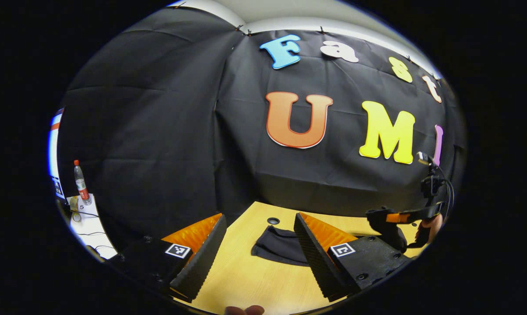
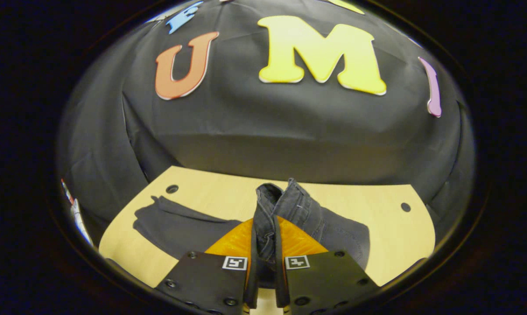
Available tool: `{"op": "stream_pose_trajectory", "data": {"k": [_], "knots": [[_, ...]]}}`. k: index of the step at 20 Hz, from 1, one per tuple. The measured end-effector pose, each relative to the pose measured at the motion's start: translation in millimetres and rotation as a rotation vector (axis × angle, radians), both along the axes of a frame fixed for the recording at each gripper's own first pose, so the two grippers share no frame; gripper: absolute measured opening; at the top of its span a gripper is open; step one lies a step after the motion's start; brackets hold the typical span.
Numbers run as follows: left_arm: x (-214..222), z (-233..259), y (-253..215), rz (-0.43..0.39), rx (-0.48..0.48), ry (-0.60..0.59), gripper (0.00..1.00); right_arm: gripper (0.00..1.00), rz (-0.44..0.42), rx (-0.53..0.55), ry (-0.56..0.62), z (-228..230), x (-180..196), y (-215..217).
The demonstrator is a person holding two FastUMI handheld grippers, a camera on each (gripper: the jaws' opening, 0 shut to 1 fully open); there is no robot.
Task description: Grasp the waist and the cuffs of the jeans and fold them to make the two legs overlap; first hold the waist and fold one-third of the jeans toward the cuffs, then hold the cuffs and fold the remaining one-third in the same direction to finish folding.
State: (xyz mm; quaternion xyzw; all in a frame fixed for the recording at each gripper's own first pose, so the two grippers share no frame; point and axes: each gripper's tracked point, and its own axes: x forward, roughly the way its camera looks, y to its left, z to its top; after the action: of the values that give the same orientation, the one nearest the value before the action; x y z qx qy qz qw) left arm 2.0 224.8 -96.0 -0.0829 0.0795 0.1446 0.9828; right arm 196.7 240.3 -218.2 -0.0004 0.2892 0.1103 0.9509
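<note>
The right gripper [image 2: 265, 262] clamps a bunched fold of the dark jeans [image 2: 289, 210] between both fingers, lifted off the wooden table [image 2: 377, 245]. The left gripper [image 1: 257, 258] hangs wide apart, holding nothing, jeans ahead on the table. Beyond, one leg stretches leftward; its cuff is hard to make out.

Dark jeans [image 2: 180, 225] lie on the table, waist bunched and lifted upright.

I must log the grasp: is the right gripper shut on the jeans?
Yes, shut: the right gripper has both fingers pressing a bunched fold of the jeans.
</note>
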Motion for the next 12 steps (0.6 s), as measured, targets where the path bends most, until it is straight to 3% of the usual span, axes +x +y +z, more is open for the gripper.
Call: {"op": "stream_pose_trajectory", "data": {"k": [7,8,11,12], "knots": [[-12.7,-14.7,28.4,0.048,-0.015,0.036,0.98,0.17,0.056,-0.138,0.039,-79.6,-10.7,47.9],[-12.3,-14.4,28.0,0.048,-0.013,0.037,0.98,0.13,0.067,-0.154,0.041,-85.4,-12.2,50.5],[-7.3,-19.8,29.0,0.035,-0.024,0.039,0.98,0.19,0.13,-0.126,0.064,-95.0,-20.7,66.5],[-3.3,-24.1,28.9,0.028,-0.035,0.043,0.98,0.3,0.152,-0.105,0.075,-92.7,-25.4,70.9]]}}
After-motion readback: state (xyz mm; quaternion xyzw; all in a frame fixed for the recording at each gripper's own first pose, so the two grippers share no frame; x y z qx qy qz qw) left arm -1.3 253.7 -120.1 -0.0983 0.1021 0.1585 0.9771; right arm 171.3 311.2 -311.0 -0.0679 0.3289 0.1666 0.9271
